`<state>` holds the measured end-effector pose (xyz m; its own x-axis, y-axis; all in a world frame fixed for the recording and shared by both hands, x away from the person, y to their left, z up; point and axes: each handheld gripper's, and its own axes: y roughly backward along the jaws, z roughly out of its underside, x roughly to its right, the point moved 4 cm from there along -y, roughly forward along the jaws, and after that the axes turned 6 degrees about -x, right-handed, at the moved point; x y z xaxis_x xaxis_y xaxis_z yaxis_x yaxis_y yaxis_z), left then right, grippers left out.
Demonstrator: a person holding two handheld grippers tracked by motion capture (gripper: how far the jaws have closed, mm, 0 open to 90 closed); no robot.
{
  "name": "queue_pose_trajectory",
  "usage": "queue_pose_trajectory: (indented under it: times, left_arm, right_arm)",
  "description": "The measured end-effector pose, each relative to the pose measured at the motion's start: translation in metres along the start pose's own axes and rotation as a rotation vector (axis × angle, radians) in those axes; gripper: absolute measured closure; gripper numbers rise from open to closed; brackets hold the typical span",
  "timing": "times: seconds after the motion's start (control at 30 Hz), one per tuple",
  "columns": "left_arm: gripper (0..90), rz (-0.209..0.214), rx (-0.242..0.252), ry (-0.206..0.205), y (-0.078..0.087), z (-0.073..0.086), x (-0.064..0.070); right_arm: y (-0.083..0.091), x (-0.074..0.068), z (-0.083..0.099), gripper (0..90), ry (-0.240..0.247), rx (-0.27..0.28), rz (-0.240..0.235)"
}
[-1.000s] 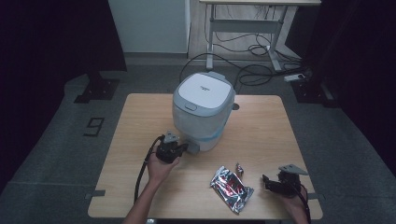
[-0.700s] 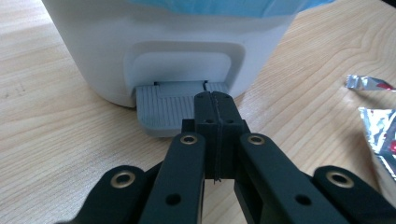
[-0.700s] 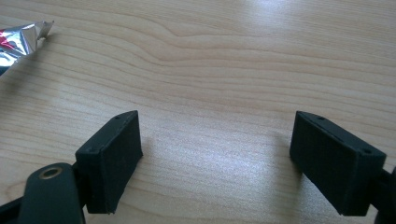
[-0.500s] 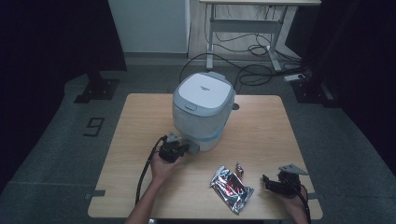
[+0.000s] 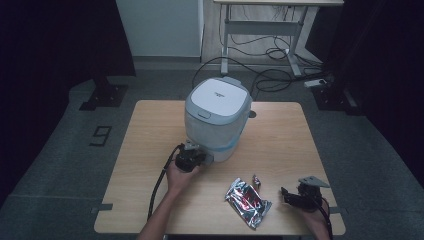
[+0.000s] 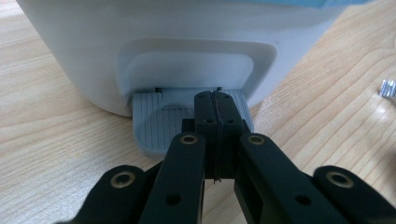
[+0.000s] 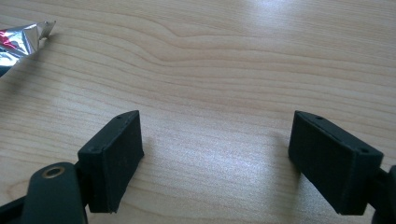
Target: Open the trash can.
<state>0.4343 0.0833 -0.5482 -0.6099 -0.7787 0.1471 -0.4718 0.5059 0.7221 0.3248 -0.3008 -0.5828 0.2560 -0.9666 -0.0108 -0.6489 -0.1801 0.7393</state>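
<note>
A lab or test room: black curtains (image 5: pixel 60 45) around a lone wooden table (image 5: pixel 280 135), grey carpet (image 5: pixel 60 165), loose cables (image 5: pixel 260 75), an adjustable desk frame (image 5: pixel 260 30) behind.

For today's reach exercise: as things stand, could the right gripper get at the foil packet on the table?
Probably yes. The right gripper is open and sits low over the table, and the foil packet lies just to its left. Only bare wood shows between them, so the way looks free.

A white and grey bin (image 5: pixel 218 117) stands upright, lid closed; its ribbed grey pedal (image 6: pixel 161 116), seemingly pressed, sits at its base front.
</note>
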Motion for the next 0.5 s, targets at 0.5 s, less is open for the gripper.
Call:
queue_pose_trajectory:
  times: [0.5]
  left_arm:
    - [90.0, -0.077, -0.004, -0.009, -0.0025, 0.0031, 0.0076]
  right_arm:
    - [0.0002, -0.0002, 0.0002, 17.7, 0.000, 0.001, 0.000]
